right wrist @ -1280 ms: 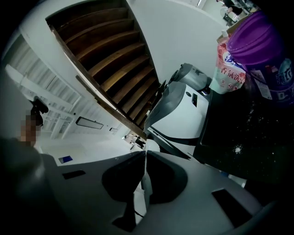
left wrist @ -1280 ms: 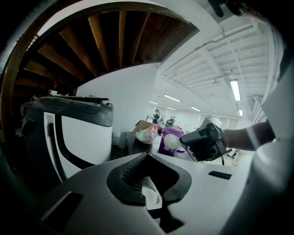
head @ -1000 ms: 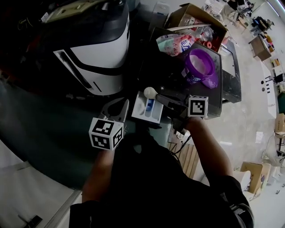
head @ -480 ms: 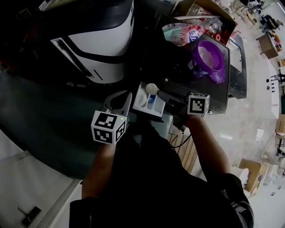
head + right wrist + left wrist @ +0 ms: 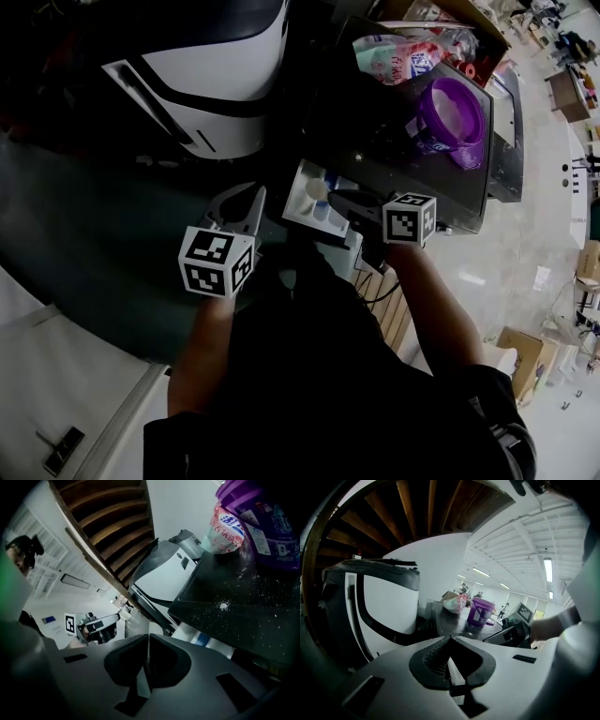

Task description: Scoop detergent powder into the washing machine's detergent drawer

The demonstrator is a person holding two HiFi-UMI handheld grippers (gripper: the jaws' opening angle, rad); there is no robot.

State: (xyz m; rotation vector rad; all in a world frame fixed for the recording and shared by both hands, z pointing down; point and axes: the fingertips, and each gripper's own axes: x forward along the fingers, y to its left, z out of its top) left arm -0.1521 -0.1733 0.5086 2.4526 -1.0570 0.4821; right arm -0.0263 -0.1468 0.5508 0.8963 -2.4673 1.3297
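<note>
The white detergent drawer (image 5: 309,199) stands pulled out below the white washing machine (image 5: 211,89). My right gripper (image 5: 337,199) reaches over the drawer from the right, shut on the white scoop (image 5: 319,190), whose pale bowl sits over the drawer's compartments. In the right gripper view the jaws (image 5: 148,637) are closed and the scoop's bowl is hidden. The purple detergent tub (image 5: 452,117) stands open on the dark tabletop (image 5: 375,141). My left gripper (image 5: 249,202) hangs just left of the drawer, shut and empty (image 5: 450,641).
A pink and green detergent bag (image 5: 398,56) lies behind the tub beside a cardboard box (image 5: 473,28). Spilled powder (image 5: 223,605) dots the tabletop. The washing machine's body (image 5: 384,602) fills the left. Wooden slats (image 5: 389,319) lie on the floor under my right arm.
The right gripper has brought the scoop a little lower and further over the drawer. The left gripper has shifted slightly left. The tub has not moved.
</note>
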